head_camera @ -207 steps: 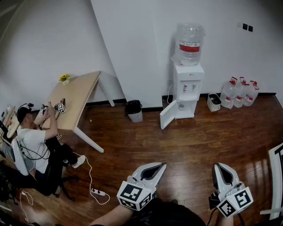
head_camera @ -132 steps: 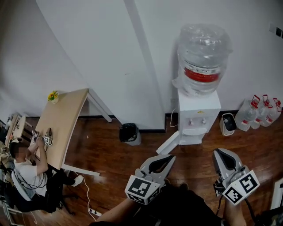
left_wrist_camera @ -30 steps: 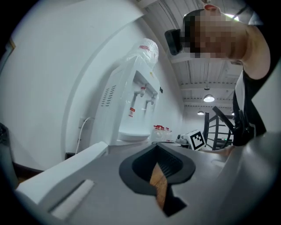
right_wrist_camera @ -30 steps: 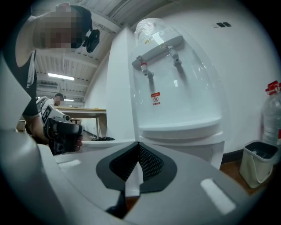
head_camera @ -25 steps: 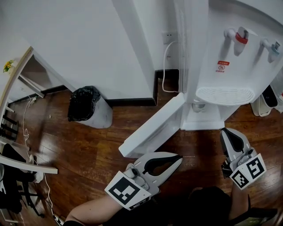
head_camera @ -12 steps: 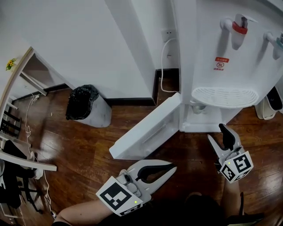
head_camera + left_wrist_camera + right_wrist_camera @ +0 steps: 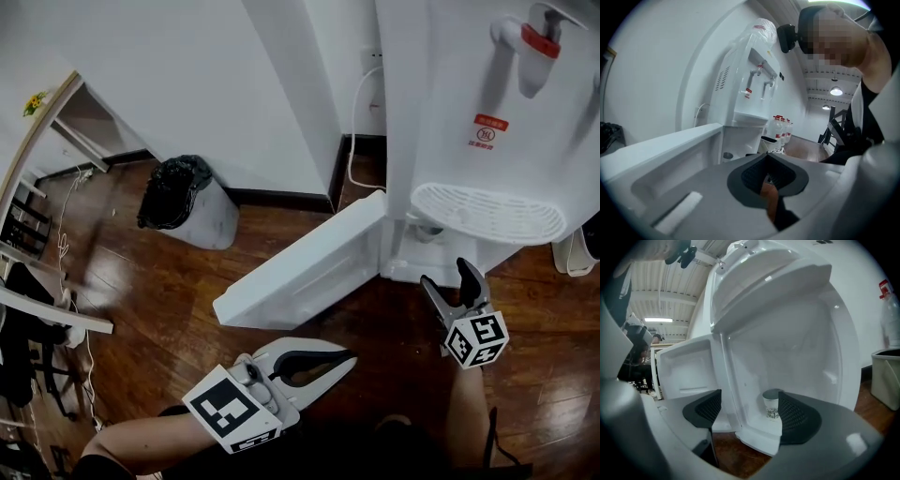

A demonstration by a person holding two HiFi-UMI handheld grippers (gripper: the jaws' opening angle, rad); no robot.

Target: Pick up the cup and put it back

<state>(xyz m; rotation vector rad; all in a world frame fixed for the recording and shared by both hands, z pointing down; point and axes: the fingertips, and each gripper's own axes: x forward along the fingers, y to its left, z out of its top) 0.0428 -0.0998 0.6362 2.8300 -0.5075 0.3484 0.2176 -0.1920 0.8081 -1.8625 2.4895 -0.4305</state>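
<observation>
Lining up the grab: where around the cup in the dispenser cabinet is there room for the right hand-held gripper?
Bare cabinet floor lies in front of the cup and to its left, toward the open door. Its right side is hidden behind a pad. The right hand-held gripper, jaws just opening, holds nothing.

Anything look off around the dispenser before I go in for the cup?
Nothing stands out. The cabinet door of the dispenser hangs wide open, which reaching in needs. The cup stands upright inside the cabinet, and no spill shows on the wooden floor.
</observation>
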